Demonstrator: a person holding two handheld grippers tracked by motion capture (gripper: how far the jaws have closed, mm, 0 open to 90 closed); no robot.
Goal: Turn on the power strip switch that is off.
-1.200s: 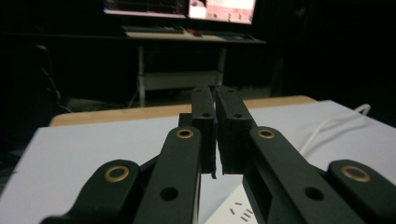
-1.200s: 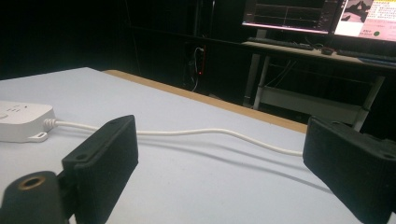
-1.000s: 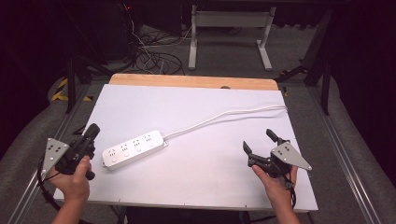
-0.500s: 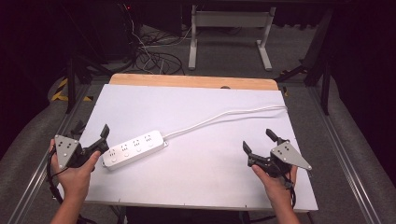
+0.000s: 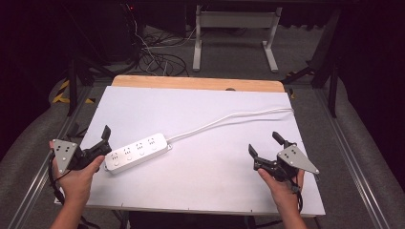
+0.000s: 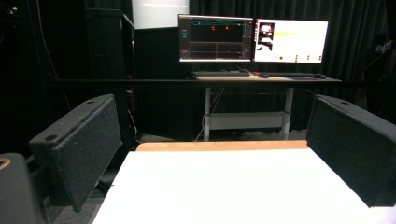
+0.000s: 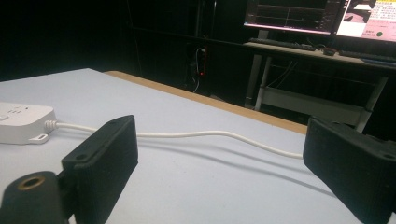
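High view: power strip lay on the worktop; left gripper just beside its left end, right gripper well apart to its right. Left gripper view: jaws apart, nothing between. Right gripper view: jaws apart, the strip's cable beyond them.

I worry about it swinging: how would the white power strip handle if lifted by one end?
The power strip looks like a rigid plastic bar, so it probably stays straight. Its smooth casing may slip in a gripper. The long cord lying curved across the table looks limp, so it would likely drag behind.
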